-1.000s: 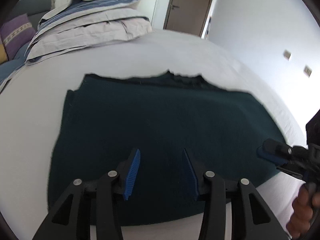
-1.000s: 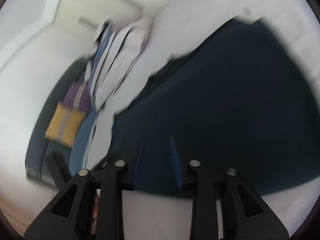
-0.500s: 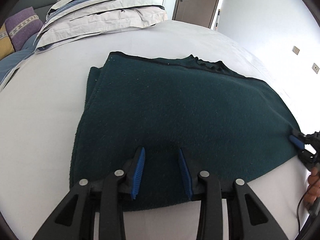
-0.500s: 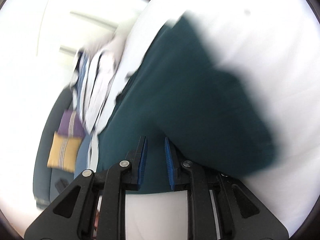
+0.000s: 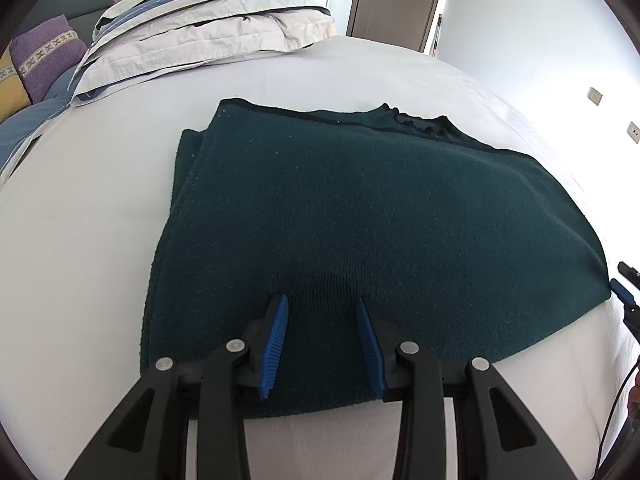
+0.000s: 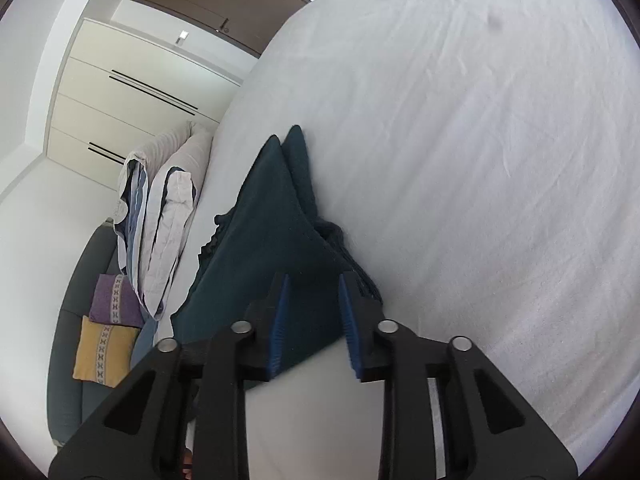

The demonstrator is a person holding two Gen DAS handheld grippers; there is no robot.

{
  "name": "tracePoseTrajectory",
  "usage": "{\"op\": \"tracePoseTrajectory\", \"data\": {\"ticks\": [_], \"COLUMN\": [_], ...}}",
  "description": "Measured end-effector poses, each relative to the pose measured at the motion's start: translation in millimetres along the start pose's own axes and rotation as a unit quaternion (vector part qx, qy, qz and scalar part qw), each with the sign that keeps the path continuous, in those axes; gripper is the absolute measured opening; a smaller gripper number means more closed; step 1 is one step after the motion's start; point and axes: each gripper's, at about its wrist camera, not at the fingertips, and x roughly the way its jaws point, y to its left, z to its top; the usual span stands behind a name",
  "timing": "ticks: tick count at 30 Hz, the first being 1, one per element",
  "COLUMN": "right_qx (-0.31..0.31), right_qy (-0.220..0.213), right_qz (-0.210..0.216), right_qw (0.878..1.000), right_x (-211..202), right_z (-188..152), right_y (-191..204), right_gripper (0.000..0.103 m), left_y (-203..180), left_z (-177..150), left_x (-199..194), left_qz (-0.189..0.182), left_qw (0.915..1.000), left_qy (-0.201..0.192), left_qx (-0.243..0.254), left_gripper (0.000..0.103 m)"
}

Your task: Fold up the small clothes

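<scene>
The dark green sweater [image 5: 360, 216] lies flat on the white bed [image 5: 80, 240], its long axis running across your left wrist view, near hem under the left gripper [image 5: 322, 344]. Its jaws stand apart, tips pressed onto a ridge of knit, not clamped. Your right gripper [image 6: 314, 316] sits at the sweater's right end corner, jaws just opening and apart, astride that edge without pinching it.

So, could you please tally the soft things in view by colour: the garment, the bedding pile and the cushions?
Dark green: 1, the folded sweater
White with blue stripes: 1, the bedding pile
Purple: 1, a cushion
Yellow: 1, a cushion
Total: 4
</scene>
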Motion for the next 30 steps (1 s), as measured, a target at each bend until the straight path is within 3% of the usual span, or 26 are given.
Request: {"op": "tracePoseTrajectory", "data": {"ticks": [2, 6, 10, 13, 20, 24, 30], "right_qx": [-0.011, -0.031, -0.026, -0.029, -0.052, -0.057, -0.087], "right_qy": [-0.008, -0.020, -0.024, -0.018, 0.035, 0.058, 0.103], "right_qz": [-0.001, -0.004, -0.017, -0.028, -0.020, -0.013, -0.029], "right_qw": [1.000, 0.999, 0.999, 0.999, 0.998, 0.997, 0.990], "right_x": [-12, -26, -27, -14, 41, 63, 85], "right_z": [3, 14, 25, 36, 57, 60, 53], "right_y": [4, 12, 5, -2, 0, 11, 34], "right_gripper": [0.041, 0.045, 0.049, 0.051, 0.052, 0.052, 0.052], "left_y": [0, -1, -6, -16, -47, -62, -69], "left_z": [0, 2, 7, 18, 46, 59, 59], "left_x": [0, -3, -13, -17, -4, 17, 38], "left_qz": [0.001, 0.005, 0.007, -0.006, -0.038, -0.055, -0.044], "left_qw": [1.0000, 1.0000, 0.9999, 0.9999, 0.9991, 0.9984, 0.9988], "left_qy": [0.000, 0.005, -0.001, -0.009, -0.016, 0.004, 0.018], "left_qx": [0.000, -0.005, -0.014, -0.008, -0.006, -0.010, -0.003], "left_gripper": [0.039, 0.040, 0.051, 0.052, 0.052, 0.052, 0.052]}}
